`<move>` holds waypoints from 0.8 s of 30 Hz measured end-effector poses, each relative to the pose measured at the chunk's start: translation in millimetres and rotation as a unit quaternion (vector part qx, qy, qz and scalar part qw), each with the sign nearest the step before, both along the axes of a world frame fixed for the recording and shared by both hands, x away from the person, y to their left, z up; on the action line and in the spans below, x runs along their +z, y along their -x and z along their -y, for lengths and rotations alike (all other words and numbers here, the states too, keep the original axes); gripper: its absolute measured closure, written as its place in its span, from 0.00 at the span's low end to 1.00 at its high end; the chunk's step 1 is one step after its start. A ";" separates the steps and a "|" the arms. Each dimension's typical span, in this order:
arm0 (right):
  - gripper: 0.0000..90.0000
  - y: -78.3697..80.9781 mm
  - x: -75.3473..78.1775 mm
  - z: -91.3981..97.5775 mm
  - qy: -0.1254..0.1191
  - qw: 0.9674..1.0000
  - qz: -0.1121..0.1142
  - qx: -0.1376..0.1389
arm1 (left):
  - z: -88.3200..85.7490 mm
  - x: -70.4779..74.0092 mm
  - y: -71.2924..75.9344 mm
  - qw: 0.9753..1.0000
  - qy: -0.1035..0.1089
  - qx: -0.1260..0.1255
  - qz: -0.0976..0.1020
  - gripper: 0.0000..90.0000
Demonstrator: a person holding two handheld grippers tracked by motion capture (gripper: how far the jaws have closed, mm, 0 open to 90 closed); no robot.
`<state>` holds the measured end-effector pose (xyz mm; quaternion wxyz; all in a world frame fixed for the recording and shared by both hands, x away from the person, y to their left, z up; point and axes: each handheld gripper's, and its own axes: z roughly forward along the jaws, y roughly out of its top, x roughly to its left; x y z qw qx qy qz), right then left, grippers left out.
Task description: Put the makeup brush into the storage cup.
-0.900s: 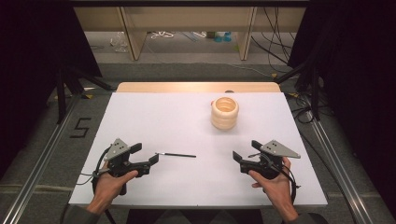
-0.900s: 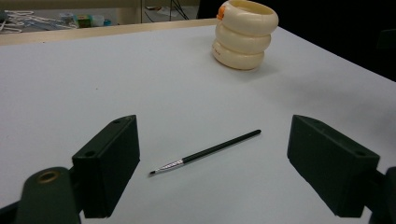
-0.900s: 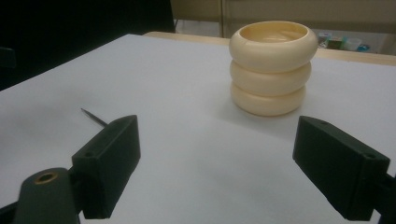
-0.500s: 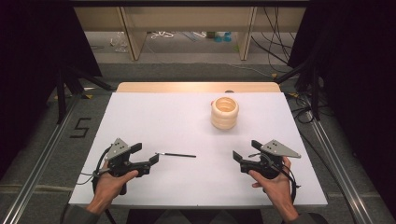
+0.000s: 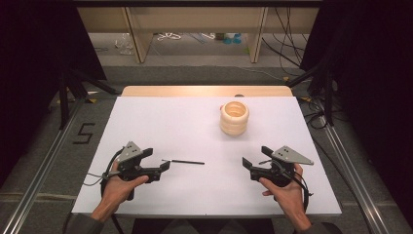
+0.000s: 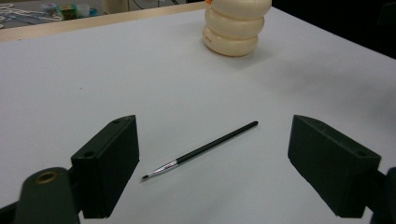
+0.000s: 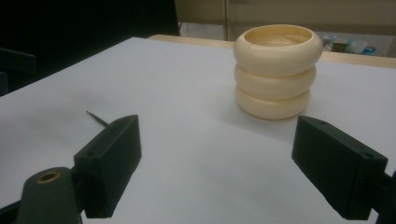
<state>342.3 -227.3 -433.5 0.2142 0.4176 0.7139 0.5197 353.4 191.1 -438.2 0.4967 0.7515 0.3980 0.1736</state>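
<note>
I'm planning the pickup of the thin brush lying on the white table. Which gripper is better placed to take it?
Left, probably. The left gripper is open with the brush lying just beyond its jaws; in the left gripper view the brush lies between them. The right gripper is open too, but farther off, facing the cream ringed pot.

The table top (image 5: pixel 160 122) is covered in smooth, matt white sheet, with a pale wood strip seen at its far edge. The ribbed cream pot (image 5: pixel 234 118) appears smooth with a soft sheen. The thin brush (image 6: pixel 201 150) shows a glossy black handle and a bright metal ferrule.
</note>
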 end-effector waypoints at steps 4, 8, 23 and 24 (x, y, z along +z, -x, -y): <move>0.19 -1.1 -0.9 -1.1 -0.002 1.000 0.003 0.004 | 5.4 2.3 -5.9 1.000 -0.021 -0.017 -0.016 0.18; 0.19 -1.1 -0.8 -1.6 -0.001 1.000 -0.002 0.009 | 12.6 4.6 -11.8 0.998 -0.050 -0.039 -0.023 0.18; 0.19 -2.9 -3.4 -4.9 0.009 1.000 -0.005 0.023 | 31.5 12.6 -45.7 0.976 -0.190 -0.099 -0.031 0.22; 0.19 -2.8 -3.5 -5.0 0.008 1.000 -0.006 0.026 | 33.3 12.5 -47.4 0.976 -0.191 -0.102 -0.032 0.22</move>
